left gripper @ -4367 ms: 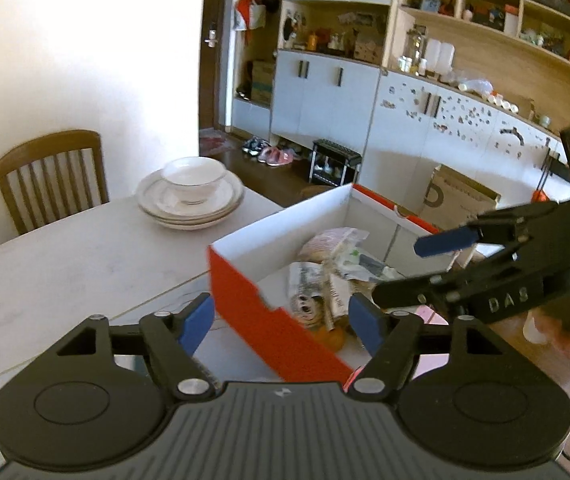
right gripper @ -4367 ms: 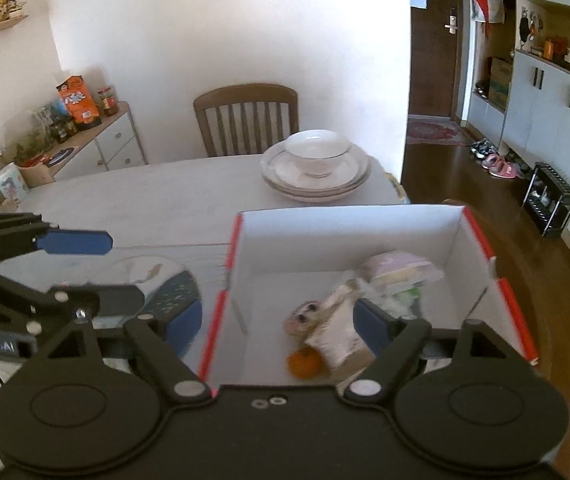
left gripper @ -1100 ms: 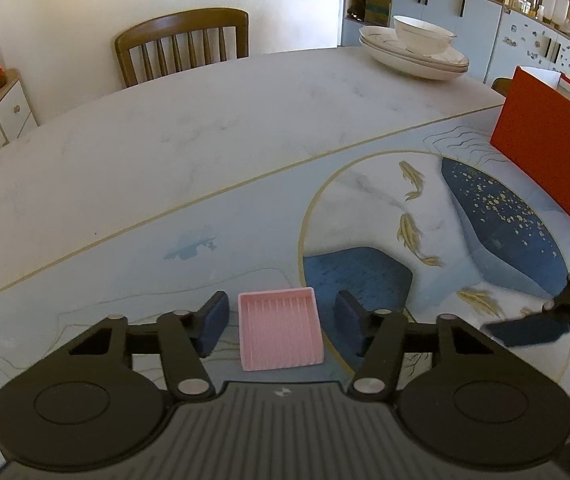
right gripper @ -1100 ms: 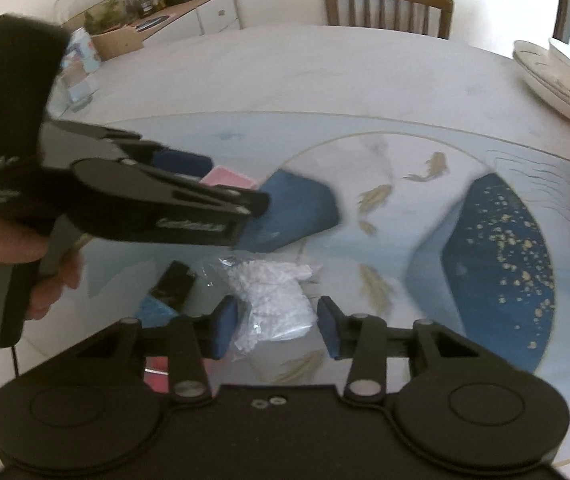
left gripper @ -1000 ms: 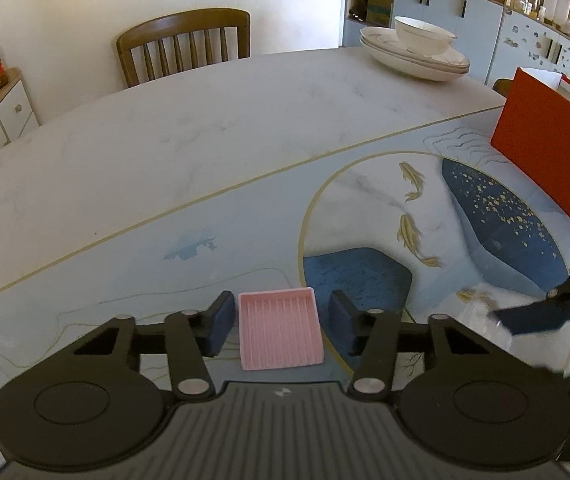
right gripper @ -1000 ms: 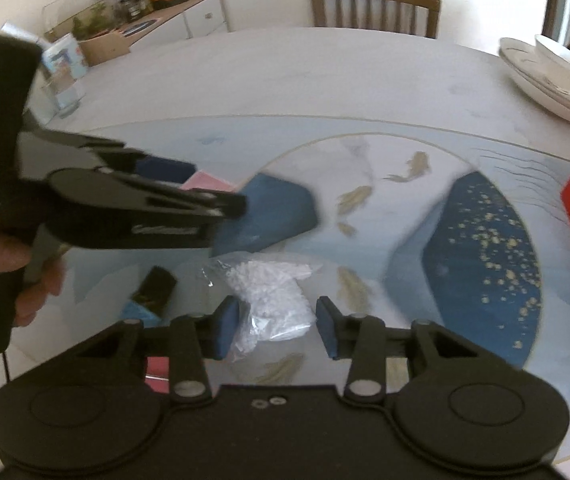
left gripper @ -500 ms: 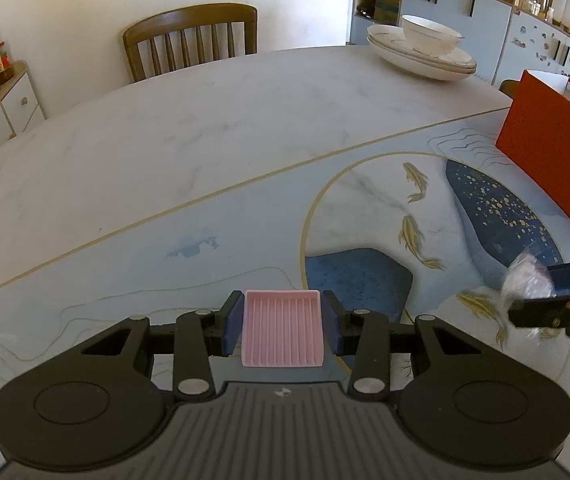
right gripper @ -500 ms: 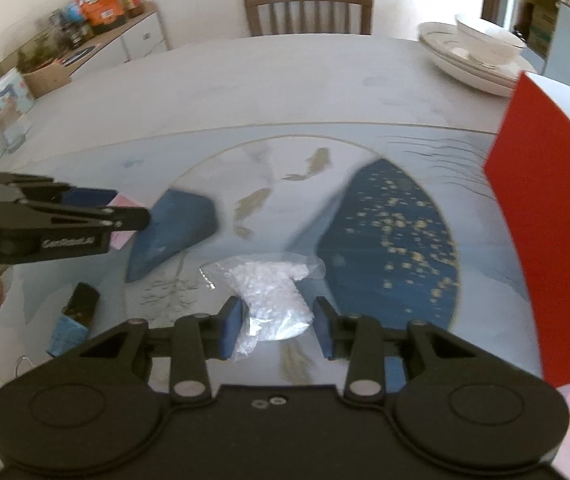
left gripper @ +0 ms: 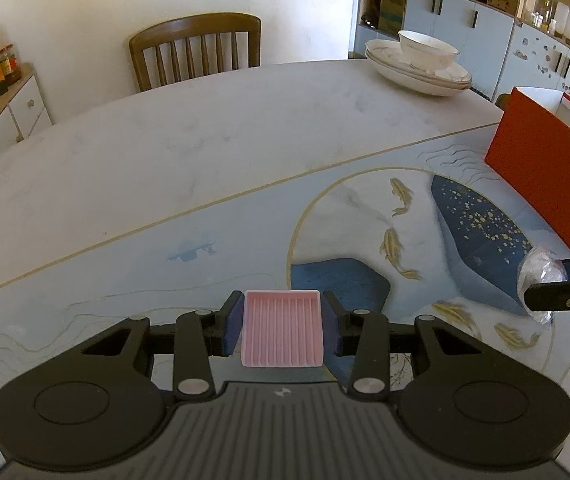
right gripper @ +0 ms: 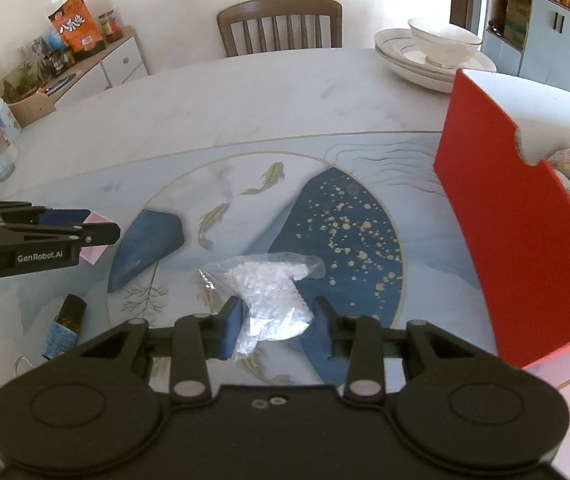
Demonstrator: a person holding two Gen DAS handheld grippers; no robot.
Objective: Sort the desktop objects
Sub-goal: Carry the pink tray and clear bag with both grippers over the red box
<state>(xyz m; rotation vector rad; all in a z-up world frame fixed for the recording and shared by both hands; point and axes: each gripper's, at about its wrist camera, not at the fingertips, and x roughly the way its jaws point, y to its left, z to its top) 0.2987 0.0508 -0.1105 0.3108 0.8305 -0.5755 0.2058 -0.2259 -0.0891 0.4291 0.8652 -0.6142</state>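
Lifted now, jaws pinch the ribbed pink tray (left gripper: 282, 328) and clear bag (right gripper: 269, 296) of white granules.

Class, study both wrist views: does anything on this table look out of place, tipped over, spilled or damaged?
One thing: a small dark bottle with a blue label lies on its side near the table's front edge, by the left gripper. Nothing looks spilled or damaged.

A wooden chair (left gripper: 195, 52) stands behind the table (left gripper: 165, 152), with stacked plates (left gripper: 417, 70) bearing a bowl (left gripper: 427, 50).
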